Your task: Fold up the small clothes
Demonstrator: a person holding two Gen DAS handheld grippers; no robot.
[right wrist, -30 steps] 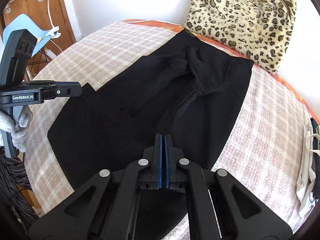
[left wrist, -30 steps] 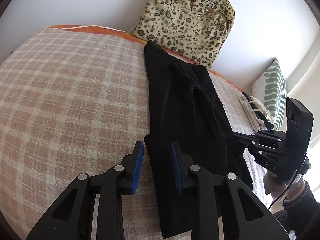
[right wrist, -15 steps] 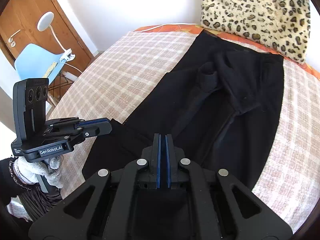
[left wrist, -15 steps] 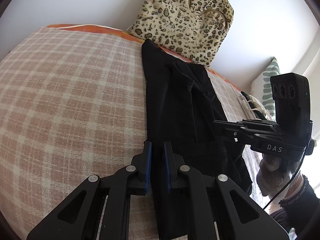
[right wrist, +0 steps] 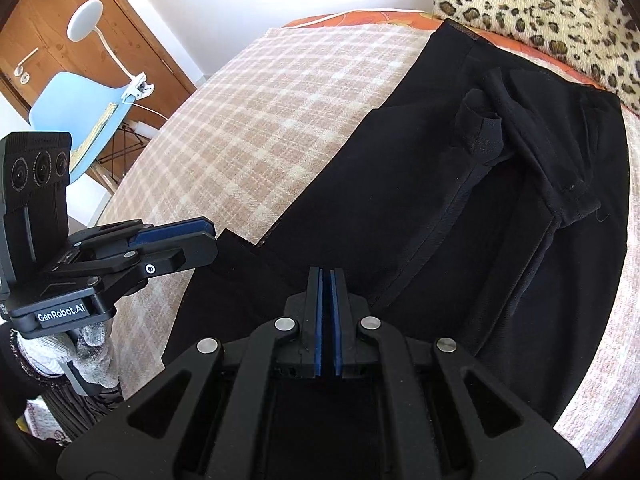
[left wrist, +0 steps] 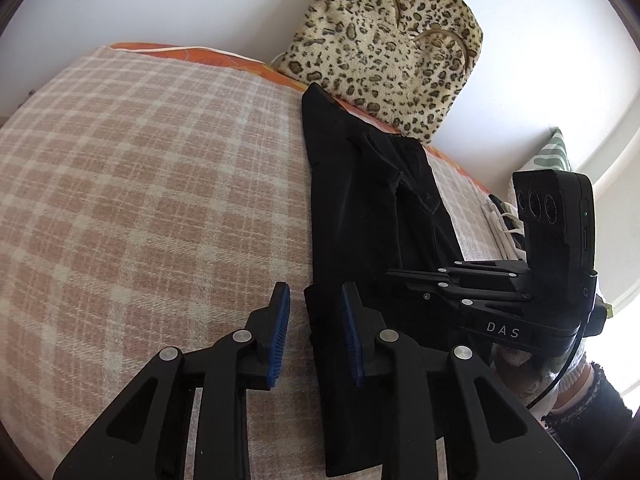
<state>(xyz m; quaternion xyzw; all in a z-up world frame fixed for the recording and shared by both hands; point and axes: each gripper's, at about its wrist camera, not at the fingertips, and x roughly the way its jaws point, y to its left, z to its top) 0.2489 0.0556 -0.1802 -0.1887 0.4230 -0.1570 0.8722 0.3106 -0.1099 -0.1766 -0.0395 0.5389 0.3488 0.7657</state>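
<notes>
A: Left wrist view first. What's there?

B: The left claw [left wrist: 314, 322] hangs low over the near edge of the black garment [left wrist: 372, 208], which lies lengthwise on the checked bed [left wrist: 140, 184]. Its jaws stand a modest way apart. They pinched nearly together half a second ago and have just been opening again. The garment's left edge runs up between the pads, but nothing is pressed.

A: So no grip?

B: None that I can see; I'd judge it let the hem go, or missed it. The right claw [left wrist: 394, 280] reaches in from the right, over the cloth's near part, further in than a second ago.

A: And the right wrist view?

B: The right claw [right wrist: 327, 300] is closed, pads together, low over the garment [right wrist: 460, 220]. Whether a thin layer of cloth is caught in it, I can't tell. The left claw [right wrist: 208, 242] sits at the garment's near left corner, jaws parted, by the hem.

A: What changed here?

B: This camera has swung in closer and steeper; the leopard cushion [right wrist: 540, 8] now sits at the top edge.

A: Meaning for the fold?

B: The garment lies long and narrow, apparently folded lengthwise already. Both claws gather at the near end, so I'd guess a crosswise fold is coming, once the left one regrips.
</notes>
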